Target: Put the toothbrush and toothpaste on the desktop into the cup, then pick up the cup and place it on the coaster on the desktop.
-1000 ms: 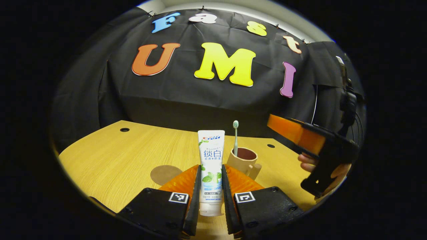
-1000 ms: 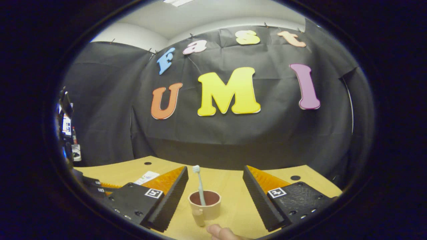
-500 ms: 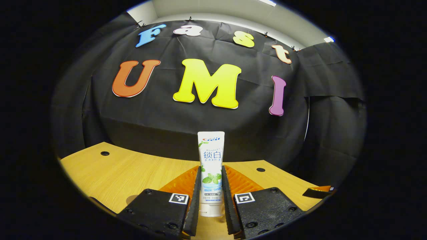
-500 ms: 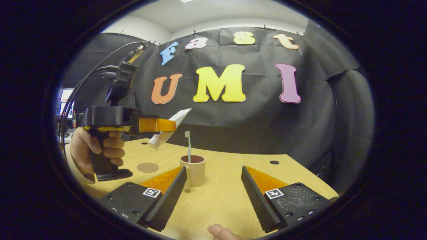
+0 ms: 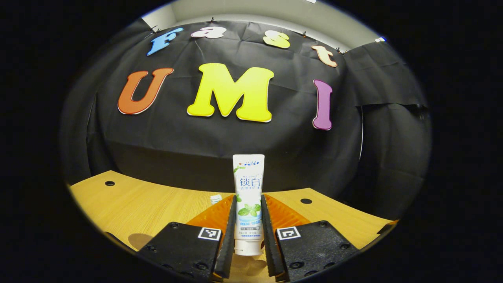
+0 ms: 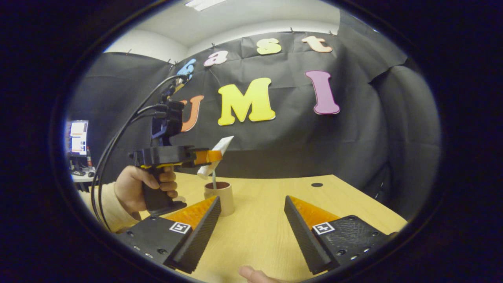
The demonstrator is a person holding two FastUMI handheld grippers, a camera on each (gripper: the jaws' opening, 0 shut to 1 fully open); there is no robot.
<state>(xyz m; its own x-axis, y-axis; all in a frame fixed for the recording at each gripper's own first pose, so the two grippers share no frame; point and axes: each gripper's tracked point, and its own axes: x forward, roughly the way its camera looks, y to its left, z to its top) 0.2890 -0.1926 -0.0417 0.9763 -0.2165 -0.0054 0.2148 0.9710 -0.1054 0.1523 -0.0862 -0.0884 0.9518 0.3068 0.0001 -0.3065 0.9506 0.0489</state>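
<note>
My left gripper point(image 5: 248, 226) is shut on a white toothpaste tube point(image 5: 248, 184), cap end toward the camera. In the right gripper view, a hand holds that left gripper point(image 6: 212, 157) in the air with the tube point(image 6: 223, 144) tilted, its lower end just above the tan cup point(image 6: 221, 196). The toothbrush point(image 6: 214, 180) stands in the cup, with its head point(image 5: 215, 198) peeking over a finger in the left gripper view. The brown round coaster point(image 5: 138, 240) lies on the desk at lower left. My right gripper point(image 6: 252, 199) hangs open and empty over the desk, right of the cup.
The wooden desk point(image 6: 267, 220) has a round cable hole point(image 6: 316, 184) at the back right and others point(image 5: 306, 201) near its far edge. A monitor point(image 6: 78, 137) stands beyond the desk at far left. A fingertip point(image 6: 251, 273) shows at the bottom edge.
My left gripper has risen and carried the tube over to just above the cup. The right gripper has drawn back and swung right, so the cup now sits farther off and left.
</note>
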